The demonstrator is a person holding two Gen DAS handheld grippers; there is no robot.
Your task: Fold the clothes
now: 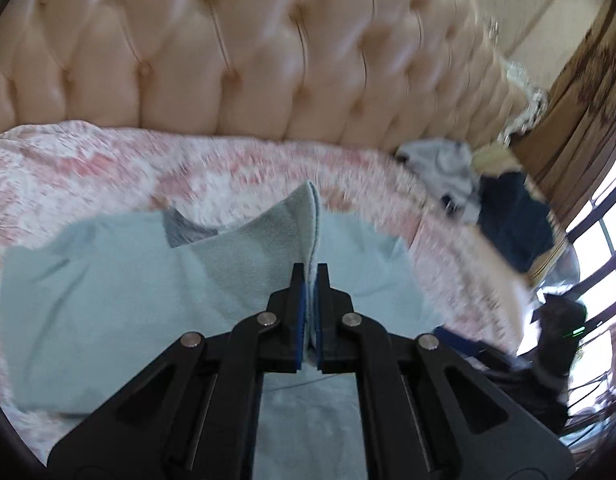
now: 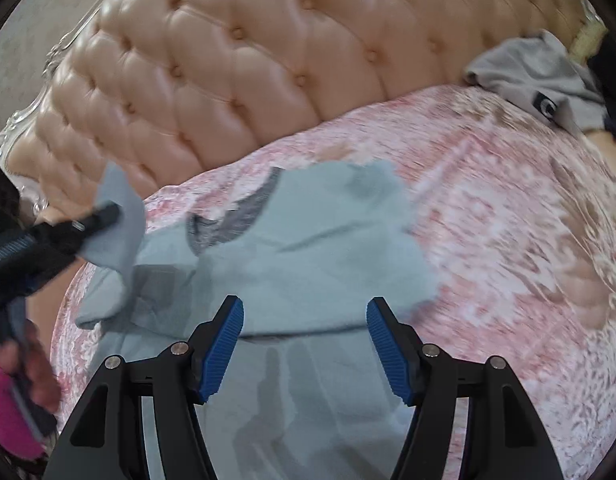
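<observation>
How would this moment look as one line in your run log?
left gripper: shut on light blue shirt | right gripper: open, empty, above shirt | place: pink bedspread

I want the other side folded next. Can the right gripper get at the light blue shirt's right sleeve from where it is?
Probably yes. The right gripper hangs open over the light blue shirt, and nothing lies between it and the right sleeve.

No readable text; the grey garment (image 2: 547,80) bears a blurred dark logo.
</observation>
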